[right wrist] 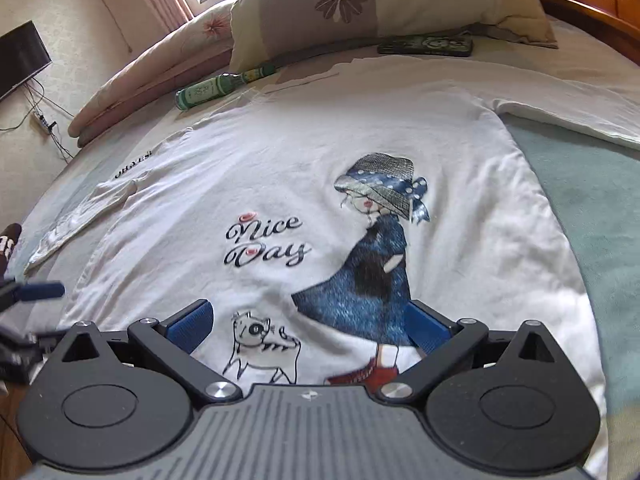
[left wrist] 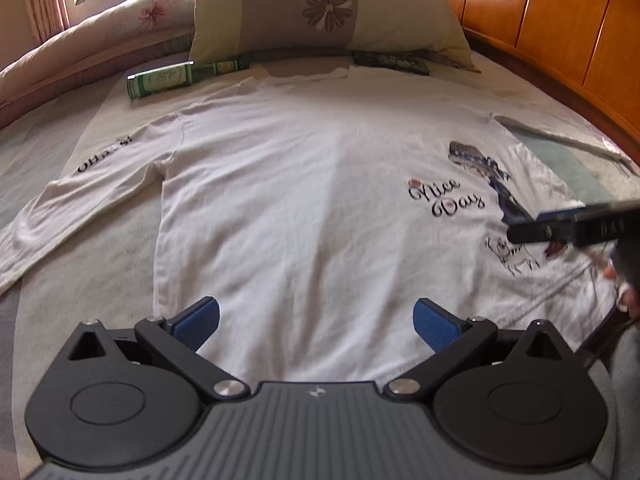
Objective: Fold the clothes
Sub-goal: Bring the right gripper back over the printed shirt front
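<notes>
A white long-sleeved shirt (left wrist: 304, 184) lies face up and spread flat on the bed, collar toward the pillow, printed with "Nice Day", a girl in a blue dress and a small dog (right wrist: 360, 256). Its left sleeve (left wrist: 80, 184) reaches out to the left; the right sleeve (right wrist: 568, 108) runs off to the right. My left gripper (left wrist: 316, 320) hovers open over the hem at the shirt's left half, nothing between its blue pads. My right gripper (right wrist: 308, 324) is open too, above the hem by the dog and the girl's shoes. In the left wrist view the right gripper's fingers (left wrist: 532, 228) show at the right.
A flowered pillow (left wrist: 320, 4) lies at the head of the bed, with a green bottle (left wrist: 168, 78) and a dark phone (right wrist: 426, 45) just beyond the collar. A rolled quilt (left wrist: 100, 44) lies far left. The wooden headboard (left wrist: 560, 28) curves along the right. A dark screen (right wrist: 20, 56) hangs on the left wall.
</notes>
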A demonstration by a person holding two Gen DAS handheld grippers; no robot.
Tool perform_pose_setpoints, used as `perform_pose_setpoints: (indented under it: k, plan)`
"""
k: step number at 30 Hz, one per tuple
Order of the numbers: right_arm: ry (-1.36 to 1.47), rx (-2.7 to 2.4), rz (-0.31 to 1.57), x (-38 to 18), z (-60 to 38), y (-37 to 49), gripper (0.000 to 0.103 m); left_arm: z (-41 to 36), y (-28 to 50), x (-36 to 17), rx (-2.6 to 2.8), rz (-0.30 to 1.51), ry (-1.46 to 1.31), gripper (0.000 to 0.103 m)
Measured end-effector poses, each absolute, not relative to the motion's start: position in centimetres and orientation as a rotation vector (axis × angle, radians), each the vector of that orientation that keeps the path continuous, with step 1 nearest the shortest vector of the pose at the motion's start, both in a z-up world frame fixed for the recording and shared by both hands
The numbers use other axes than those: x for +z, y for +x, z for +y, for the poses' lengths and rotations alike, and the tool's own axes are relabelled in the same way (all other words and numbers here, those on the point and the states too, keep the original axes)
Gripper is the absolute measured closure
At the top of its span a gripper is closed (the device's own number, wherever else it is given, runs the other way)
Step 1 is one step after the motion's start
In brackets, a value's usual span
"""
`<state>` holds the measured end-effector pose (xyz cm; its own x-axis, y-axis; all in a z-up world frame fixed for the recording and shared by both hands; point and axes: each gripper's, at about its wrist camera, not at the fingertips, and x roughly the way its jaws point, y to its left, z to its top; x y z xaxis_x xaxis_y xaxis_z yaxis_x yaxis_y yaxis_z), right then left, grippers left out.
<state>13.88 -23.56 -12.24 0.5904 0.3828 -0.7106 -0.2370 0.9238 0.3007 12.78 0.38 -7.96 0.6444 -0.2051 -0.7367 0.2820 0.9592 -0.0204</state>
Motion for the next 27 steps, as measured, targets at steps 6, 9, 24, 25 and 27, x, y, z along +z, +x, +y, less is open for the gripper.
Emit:
perform_pose_setpoints:
  k: [6,9,24,25,27]
  plan:
    - [0.051,0.246,0.868,-12.5,-21.0,13.1,0.000,-1.4,18.9,-11.0,-0.363,0.846,0.075,0.001]
    - [0.011,0.224,0.873,-12.7,-20.4,12.8,0.000,-0.8,17.7,-12.1,-0.367,0.835,0.091,0.001]
    - [0.030,0.090,0.846,-13.0,-19.4,12.5,0.000,6.5,20.8,-8.4,-0.414,0.761,-0.058,0.001]
    - [0.031,0.087,0.844,-13.0,-19.4,12.5,0.000,6.3,22.1,-8.7,-0.418,0.764,-0.074,0.001]
    - [0.032,0.082,0.845,-13.0,-19.3,12.5,0.000,5.6,24.4,-9.7,-0.412,0.779,-0.093,0.001]
